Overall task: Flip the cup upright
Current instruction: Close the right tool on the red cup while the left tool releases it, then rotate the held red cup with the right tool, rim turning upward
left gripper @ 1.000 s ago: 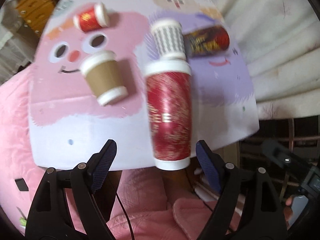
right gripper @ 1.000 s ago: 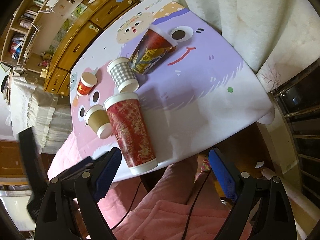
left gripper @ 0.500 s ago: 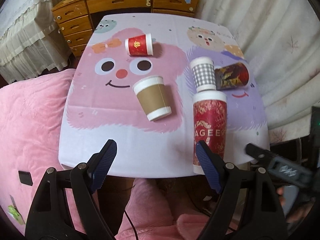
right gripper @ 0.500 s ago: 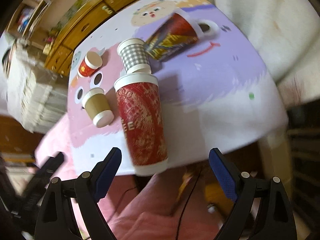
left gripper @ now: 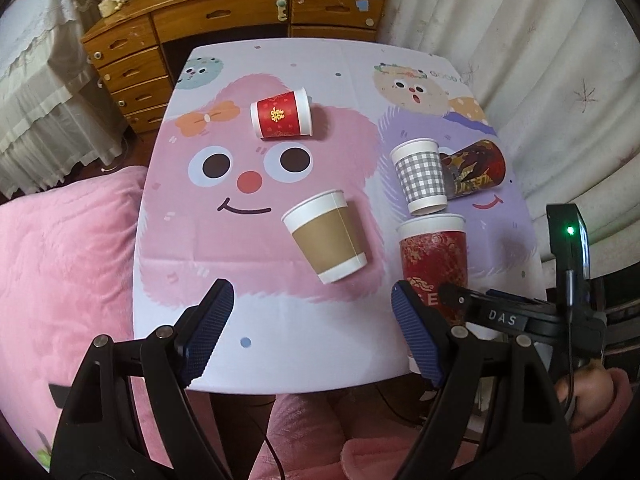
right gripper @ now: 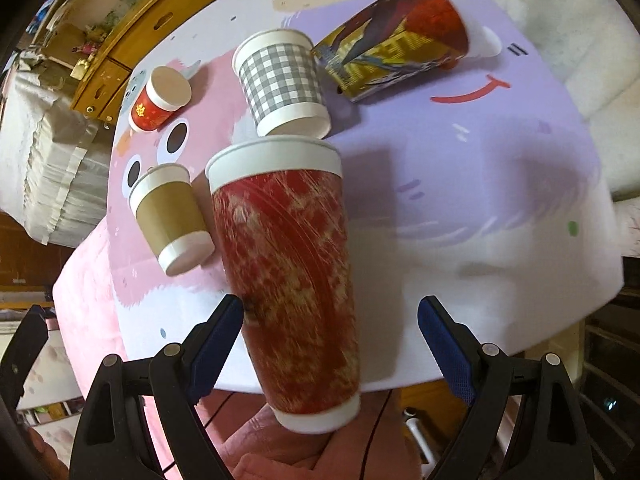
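Note:
A tall red and gold paper cup (right gripper: 288,276) lies on its side at the table's near edge, its white base end over the edge. My right gripper (right gripper: 336,348) is open with the cup between its fingers, not touching. In the left wrist view the same cup (left gripper: 434,258) is partly hidden behind my left gripper's right finger (left gripper: 416,340) and the right gripper's body. My left gripper (left gripper: 310,336) is open and empty above the table's near edge.
Other cups lie on the cartoon-print table (left gripper: 280,344): a brown-sleeve cup (left gripper: 326,236), a grey checked cup (left gripper: 422,176), a dark patterned cup (left gripper: 476,168) and a small red cup (left gripper: 282,114). A wooden dresser (left gripper: 224,20) stands behind. A pink blanket (left gripper: 68,264) lies left.
My left gripper has drawn back and to the left, so the tall red cup is now at its right. My right gripper has moved in around the tall red cup.

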The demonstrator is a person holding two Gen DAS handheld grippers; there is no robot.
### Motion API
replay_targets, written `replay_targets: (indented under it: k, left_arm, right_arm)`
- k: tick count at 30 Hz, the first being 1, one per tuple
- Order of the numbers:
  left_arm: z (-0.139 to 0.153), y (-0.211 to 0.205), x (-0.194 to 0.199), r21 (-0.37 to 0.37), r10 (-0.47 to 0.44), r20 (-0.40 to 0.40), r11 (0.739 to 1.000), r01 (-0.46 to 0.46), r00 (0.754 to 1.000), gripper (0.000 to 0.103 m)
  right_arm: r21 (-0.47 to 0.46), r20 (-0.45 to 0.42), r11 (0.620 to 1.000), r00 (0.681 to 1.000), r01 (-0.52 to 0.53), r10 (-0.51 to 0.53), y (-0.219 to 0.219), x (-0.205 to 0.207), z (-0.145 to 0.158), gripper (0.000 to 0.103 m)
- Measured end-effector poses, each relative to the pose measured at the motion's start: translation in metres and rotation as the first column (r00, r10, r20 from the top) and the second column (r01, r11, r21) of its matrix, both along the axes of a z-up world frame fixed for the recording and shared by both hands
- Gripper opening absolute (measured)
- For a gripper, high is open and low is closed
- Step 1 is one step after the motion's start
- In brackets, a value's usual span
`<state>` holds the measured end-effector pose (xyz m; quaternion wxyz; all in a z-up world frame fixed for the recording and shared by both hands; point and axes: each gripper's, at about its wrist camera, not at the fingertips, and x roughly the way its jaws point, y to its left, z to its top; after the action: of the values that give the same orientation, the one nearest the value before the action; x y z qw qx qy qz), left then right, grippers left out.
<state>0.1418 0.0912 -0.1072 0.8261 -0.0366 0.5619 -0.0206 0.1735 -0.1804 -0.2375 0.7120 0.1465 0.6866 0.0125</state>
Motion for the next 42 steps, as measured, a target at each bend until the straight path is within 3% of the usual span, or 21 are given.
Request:
replay_targets:
  k: [11,21,28,34,42]
  left_arm:
    - [-0.013,0.007,0.058,-0.037,-0.146,-0.047,0.989,0.144,0.988,0.079]
    - [-0.02,0.005,0.094,-0.036,-0.26,-0.07,0.965,0.258,0.963,0.079]
    - [-0.026,0.007,0.101,-0.038,-0.293,-0.094,0.956,0.29,0.952,0.079]
    - [-0.026,0.008,0.099,-0.053,-0.302,-0.098,0.953,0.299,0.948,0.079]
    - [-0.015,0.004,0.086,-0.065,-0.3,-0.058,0.953,0.296,0.952,0.079]
  right_arm:
    - [0.109,-0.116,0.989,0.989,0.104,-0.091,0.03,0.046,-0.044,0.091]
    - [0.104,-0.142,0.976,0.974,0.194,-0.178,0.046,0.068,-0.064,0.09]
    - [0.105,-0.129,0.969,0.969,0.225,-0.211,0.044,0.064,-0.061,0.089]
    - [0.093,-0.075,0.97,0.974,0.222,-0.216,0.036,0.049,-0.046,0.087]
    - [0.087,0.135,0.979,0.972,0.183,-0.194,0.039,0.028,0.003,0.084]
